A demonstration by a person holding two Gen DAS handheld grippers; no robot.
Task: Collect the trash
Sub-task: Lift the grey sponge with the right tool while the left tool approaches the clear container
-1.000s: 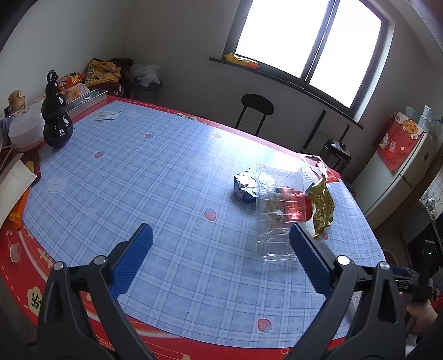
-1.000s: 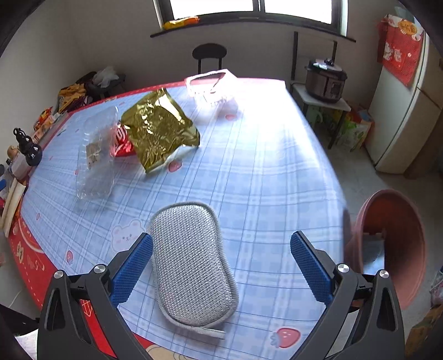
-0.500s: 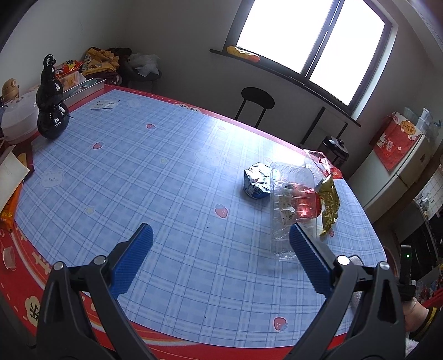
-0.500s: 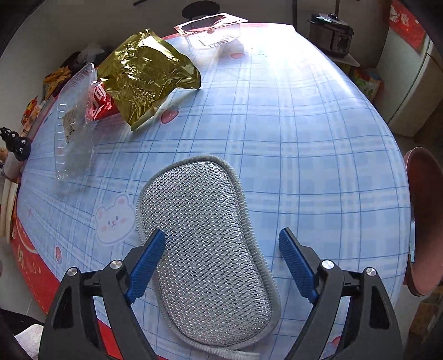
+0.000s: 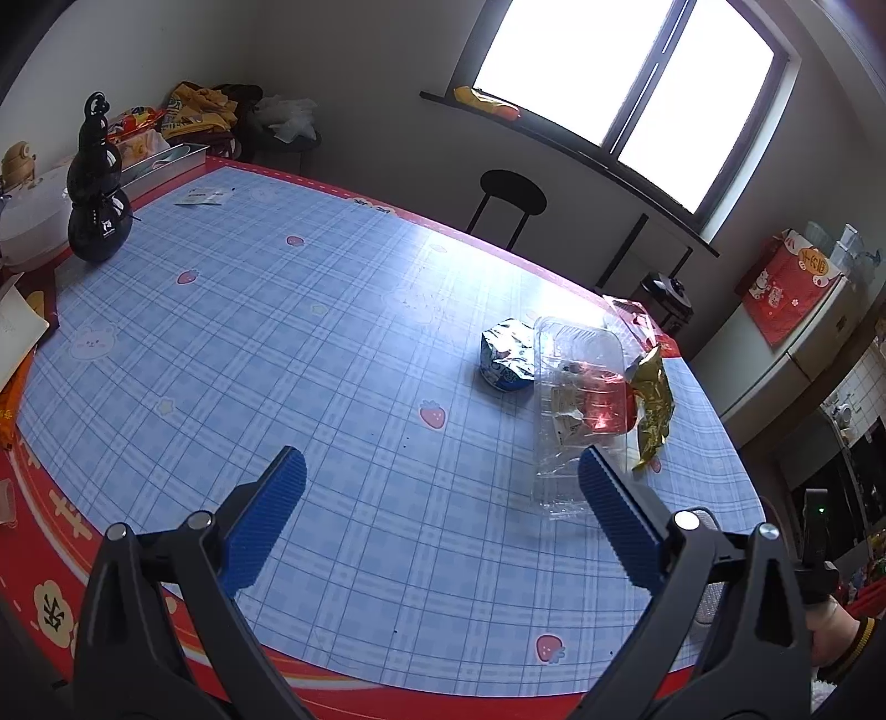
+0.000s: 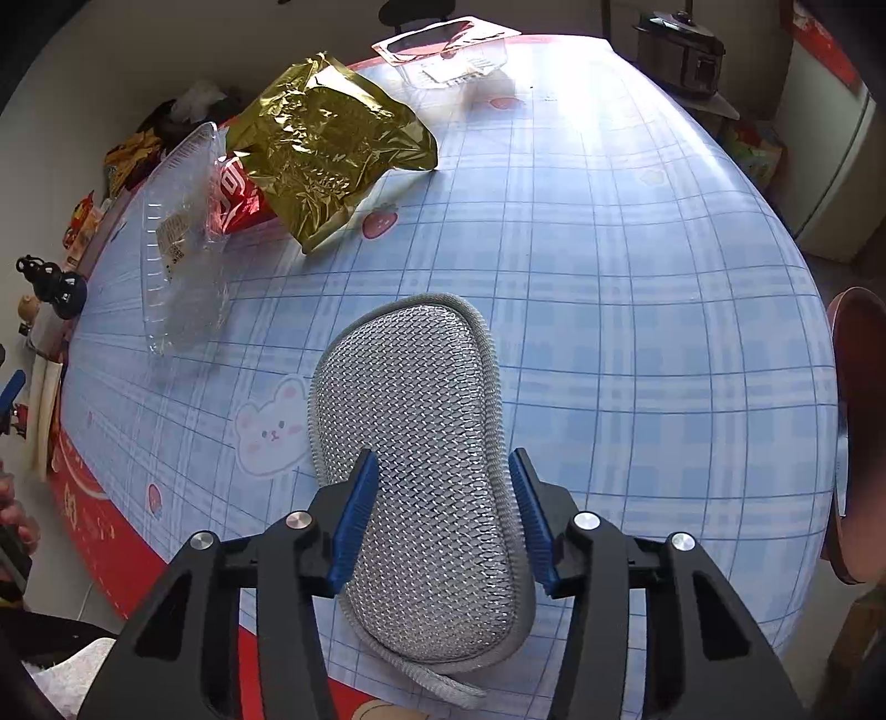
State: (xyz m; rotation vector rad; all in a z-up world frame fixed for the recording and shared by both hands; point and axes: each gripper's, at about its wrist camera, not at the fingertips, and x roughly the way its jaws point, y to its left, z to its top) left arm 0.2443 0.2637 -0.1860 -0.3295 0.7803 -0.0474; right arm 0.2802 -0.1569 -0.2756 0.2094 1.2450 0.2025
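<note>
My right gripper (image 6: 443, 459) points steeply down at the blue checked table (image 6: 637, 277). Its jaws are closing on a silver mesh sponge (image 6: 410, 387), with the blue pads pressing both long sides. Beyond it lie a crumpled gold bag (image 6: 332, 144), a red wrapper (image 6: 238, 194) and a clear plastic container (image 6: 177, 243). My left gripper (image 5: 440, 459) hangs open over the table's near side with nothing between its fingers. Ahead of it are the clear container (image 5: 576, 410), the gold bag (image 5: 653, 399) and a crumpled blue-white packet (image 5: 506, 357).
A clear blister tray (image 6: 448, 50) lies at the far table edge. A brown basin (image 6: 861, 432) stands off the table's right side. A black gourd bottle (image 5: 99, 188) and clutter sit at the left end. A black stool (image 5: 512, 191) stands beyond the table.
The right gripper sank toward the sponge and tipped further down, and its jaws went from wide apart to pressing the sponge's sides. The left gripper's view shifted only slightly.
</note>
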